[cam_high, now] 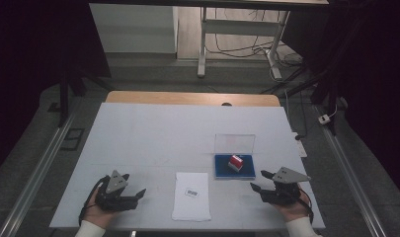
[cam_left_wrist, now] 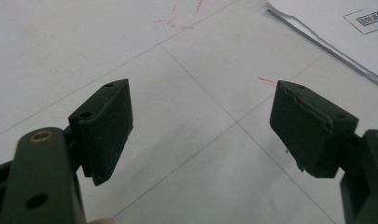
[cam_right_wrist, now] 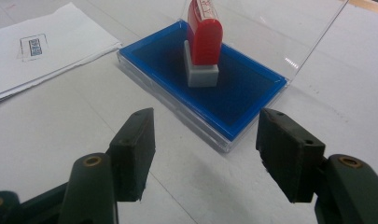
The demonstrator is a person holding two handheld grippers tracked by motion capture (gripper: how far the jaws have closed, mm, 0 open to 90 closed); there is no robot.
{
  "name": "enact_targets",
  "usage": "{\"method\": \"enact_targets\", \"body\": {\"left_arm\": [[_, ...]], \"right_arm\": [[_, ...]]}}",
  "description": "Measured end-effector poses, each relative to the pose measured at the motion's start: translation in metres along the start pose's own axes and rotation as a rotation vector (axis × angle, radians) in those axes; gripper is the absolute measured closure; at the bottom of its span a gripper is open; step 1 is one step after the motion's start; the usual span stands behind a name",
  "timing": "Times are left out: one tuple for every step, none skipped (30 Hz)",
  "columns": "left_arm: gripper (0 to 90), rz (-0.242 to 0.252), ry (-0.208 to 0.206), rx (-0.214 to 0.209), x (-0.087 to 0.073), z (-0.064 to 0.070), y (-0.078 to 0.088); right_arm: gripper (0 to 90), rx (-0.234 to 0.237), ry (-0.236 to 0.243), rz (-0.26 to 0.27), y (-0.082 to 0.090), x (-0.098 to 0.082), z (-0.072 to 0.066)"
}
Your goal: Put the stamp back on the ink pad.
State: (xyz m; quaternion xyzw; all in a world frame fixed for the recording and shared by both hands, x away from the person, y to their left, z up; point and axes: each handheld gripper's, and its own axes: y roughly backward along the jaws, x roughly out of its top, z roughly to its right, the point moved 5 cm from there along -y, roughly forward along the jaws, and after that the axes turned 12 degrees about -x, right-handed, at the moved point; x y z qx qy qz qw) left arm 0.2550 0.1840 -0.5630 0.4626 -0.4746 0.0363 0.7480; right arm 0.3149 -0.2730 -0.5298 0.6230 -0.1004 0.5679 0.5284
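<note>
A red stamp (cam_high: 236, 162) with a grey base stands upright on a blue ink pad (cam_high: 223, 169) whose clear lid (cam_high: 234, 143) is raised behind it. In the right gripper view the red stamp (cam_right_wrist: 204, 35) and blue ink pad (cam_right_wrist: 245, 95) lie just ahead of my right gripper (cam_right_wrist: 205, 151), whose jaws stand open and empty. My right gripper (cam_high: 261, 181) rests on the table just right of the pad. My left gripper (cam_high: 137, 193) lies at the near left, open with nothing between its fingers (cam_left_wrist: 107, 128), left of a stack of white paper (cam_high: 191, 195).
The paper stack (cam_right_wrist: 42, 51) carries a small printed label (cam_high: 191, 192). The white table surface (cam_high: 153, 133) has faint red marks (cam_left_wrist: 177, 23) and a wooden strip along its far edge. Metal rails run along both sides, and desk legs and cables sit on the floor beyond.
</note>
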Motion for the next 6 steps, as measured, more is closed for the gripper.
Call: {"method": "enact_targets", "body": {"left_arm": [[21.6, 0.001, 0.000, 0.001, 0.0000, -0.0001, 0.0000], [21.6, 0.001, 0.000, 0.001, -0.0001, -0.0002, 0.0001], [21.6, 0.000, 0.000, 0.002, -0.0001, -0.0003, 0.0002], [21.6, 0.001, 0.001, 0.003, -0.0001, -0.0004, 0.0004], [21.6, 0.001, 0.001, 0.004, -0.0001, -0.0005, 0.0004], [21.6, 0.002, 0.002, 0.005, -0.0001, -0.0005, 0.0006]], "right_arm": [[37.3, -0.001, 0.004, -0.002, 0.0000, 0.0000, 0.0004], [37.3, -0.001, 0.004, -0.002, -0.0001, -0.0001, 0.0004], [37.3, -0.001, 0.004, -0.002, -0.0001, -0.0001, 0.0004], [37.3, 0.000, 0.005, -0.003, -0.0002, -0.0002, 0.0003], [37.3, 0.001, 0.004, -0.002, -0.0004, -0.0002, 0.0001], [37.3, 0.002, 0.005, -0.002, -0.0005, -0.0002, 0.0001]]}}
